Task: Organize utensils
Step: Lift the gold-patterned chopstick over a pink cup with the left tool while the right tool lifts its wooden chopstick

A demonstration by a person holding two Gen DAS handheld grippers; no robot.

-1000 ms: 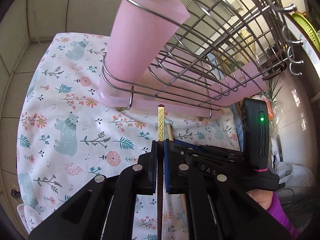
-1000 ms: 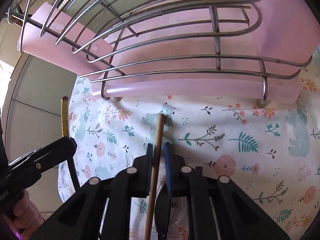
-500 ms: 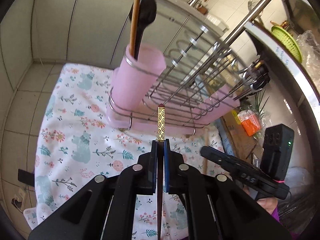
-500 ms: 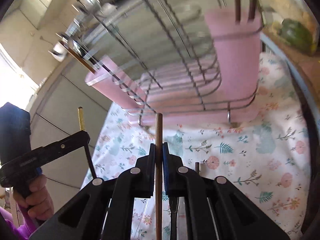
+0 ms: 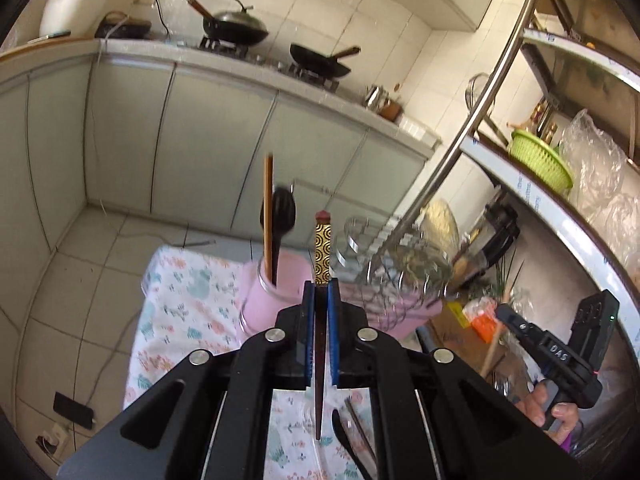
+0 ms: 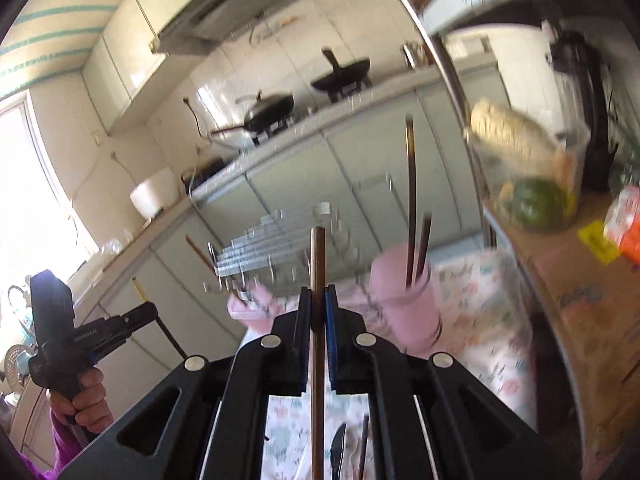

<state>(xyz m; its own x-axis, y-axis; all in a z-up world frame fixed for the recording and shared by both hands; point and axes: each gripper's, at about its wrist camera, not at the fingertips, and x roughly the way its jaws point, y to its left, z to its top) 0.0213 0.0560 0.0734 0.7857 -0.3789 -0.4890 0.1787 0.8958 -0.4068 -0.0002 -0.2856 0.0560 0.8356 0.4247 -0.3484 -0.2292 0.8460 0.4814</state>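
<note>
My left gripper is shut on a dark chopstick with a gold patterned end and holds it upright, high above the floral cloth. My right gripper is shut on a plain brown chopstick, also held high. Below and ahead stands the pink utensil cup in the wire dish rack; it holds a chopstick and a black spoon. The cup also shows in the right wrist view. Each gripper shows in the other's view, the right one and the left one.
More dark utensils lie on the cloth under the grippers. A steel shelf unit with a green basket stands at the right. Kitchen counter with pans is behind. Tiled floor lies to the left.
Both grippers have risen well above the table with their chopsticks and tilted up; the rack and cup now look small and low, and the kitchen counter has come into view.
</note>
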